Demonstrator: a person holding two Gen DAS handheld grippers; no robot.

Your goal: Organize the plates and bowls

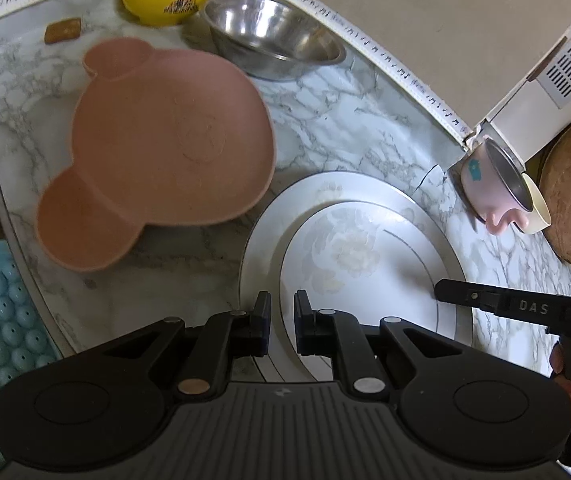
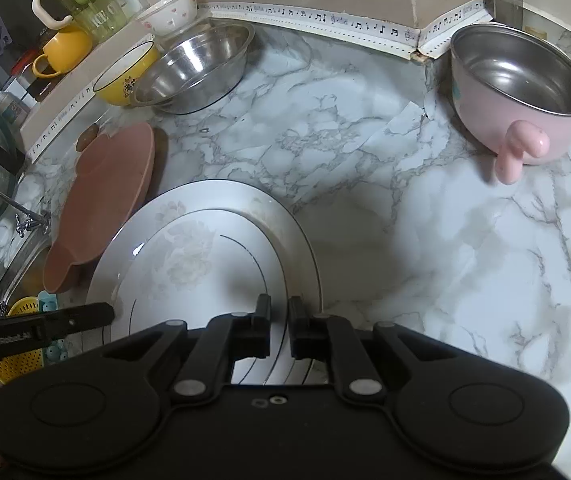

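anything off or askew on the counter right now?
Mostly tidy. One oddity: the steel bowl sits tilted, leaning against the yellow bowl by the back wall rather than standing flat. A small brown scrap lies loose on the marble counter near the pink bear plate. No spills or breakage visible.

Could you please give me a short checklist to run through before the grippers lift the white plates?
1. Left gripper at the near rim of the white plates: ok.
2. Right gripper at the same stack: ok.
3. Jaws clamped on the rim: cannot tell.
4. Small plate centred on the large one: not ok, it sits toward the near side.
5. Pink bear plate clear of the stack: cannot tell.
6. Steel bowl out of the way: ok.
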